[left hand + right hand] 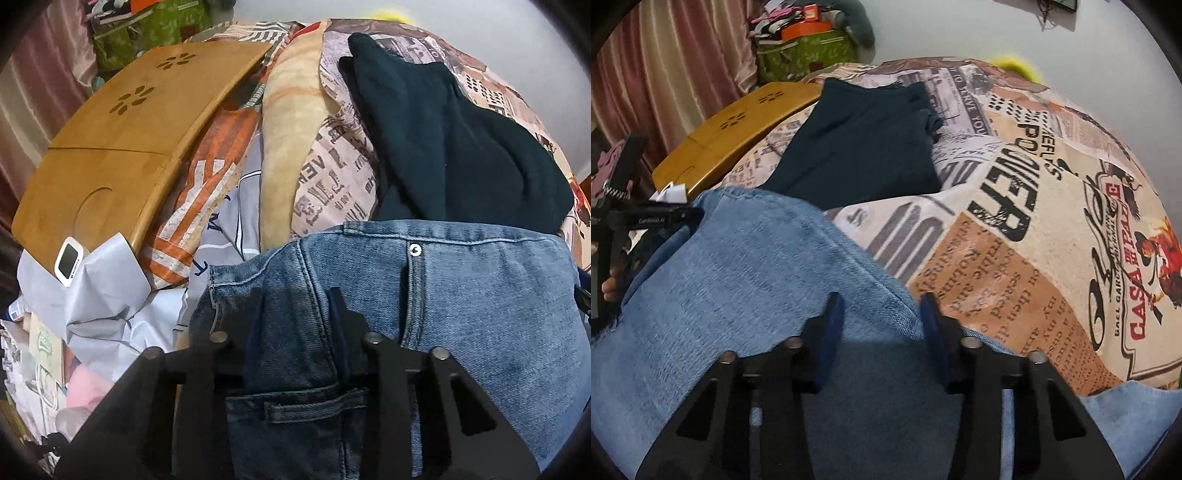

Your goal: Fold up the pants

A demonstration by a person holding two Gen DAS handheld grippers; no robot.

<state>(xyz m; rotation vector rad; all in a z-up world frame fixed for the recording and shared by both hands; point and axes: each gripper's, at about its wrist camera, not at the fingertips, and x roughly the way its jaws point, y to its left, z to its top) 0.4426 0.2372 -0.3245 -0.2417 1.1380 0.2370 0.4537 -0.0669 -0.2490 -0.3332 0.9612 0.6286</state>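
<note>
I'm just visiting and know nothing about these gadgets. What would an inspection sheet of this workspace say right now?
Surface: bed under newspaper-print bedspread.
Job's things: blue denim jeans lying waistband-out on the bedspread; dark teal folded garment beyond them.
Clutter: bamboo lap tray, small white timer, grey wrapping paper, beige blanket.
Grippers: left gripper closed on a fold of denim near the waistband; right gripper with denim between its blue pads, contact unclear.
Cables: thin white cord among the left-side clutter.
Surroundings: pink curtain, green patterned box, pale wall.
</note>
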